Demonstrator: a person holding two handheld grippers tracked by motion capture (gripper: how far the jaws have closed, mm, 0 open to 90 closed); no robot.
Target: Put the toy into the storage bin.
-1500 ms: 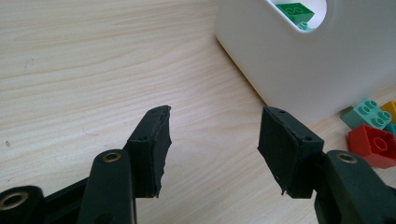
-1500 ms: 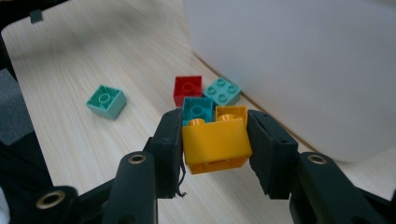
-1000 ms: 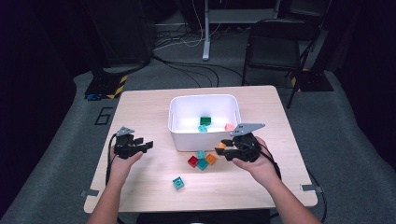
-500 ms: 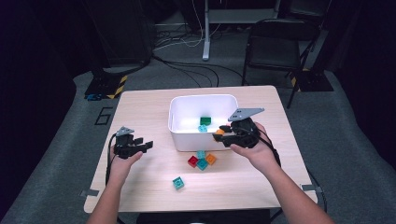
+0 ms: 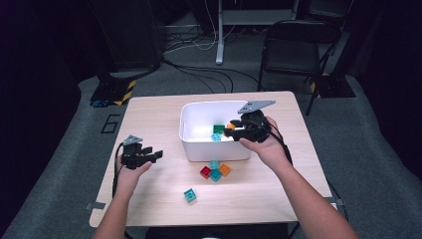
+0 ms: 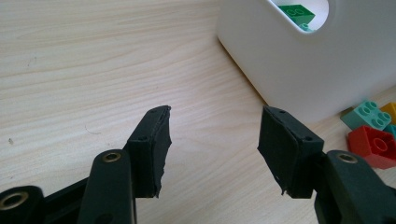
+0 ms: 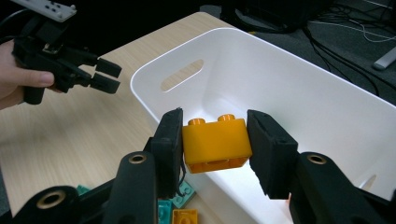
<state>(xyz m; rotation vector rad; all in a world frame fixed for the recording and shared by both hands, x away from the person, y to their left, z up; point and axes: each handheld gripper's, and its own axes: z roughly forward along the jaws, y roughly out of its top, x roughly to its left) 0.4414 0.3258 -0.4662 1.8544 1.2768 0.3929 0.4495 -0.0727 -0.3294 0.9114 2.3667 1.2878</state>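
My right gripper (image 7: 214, 135) is shut on an orange brick (image 7: 215, 144) and holds it over the near rim of the white bin (image 7: 243, 60). From above, the right gripper (image 5: 230, 130) hangs over the bin (image 5: 196, 144), which holds a green brick (image 5: 218, 129) and a teal one (image 5: 216, 137). My left gripper (image 5: 158, 155) rests open on the table at the left, pointing toward the bin. Nothing lies between its pads (image 6: 154, 140). Red (image 5: 205, 172), teal (image 5: 215, 175) and orange (image 5: 225, 169) bricks lie clustered in front of the bin.
A lone teal brick (image 5: 189, 195) lies nearer the table's front edge. A black chair (image 5: 293, 50) and floor cables (image 5: 199, 69) lie beyond the wooden table (image 5: 149, 114). The bin's wall (image 6: 299, 70) stands close on the right of the left gripper.
My right gripper has risen with the orange brick and moved from beside the brick cluster to over the bin. The left gripper has stayed in place.
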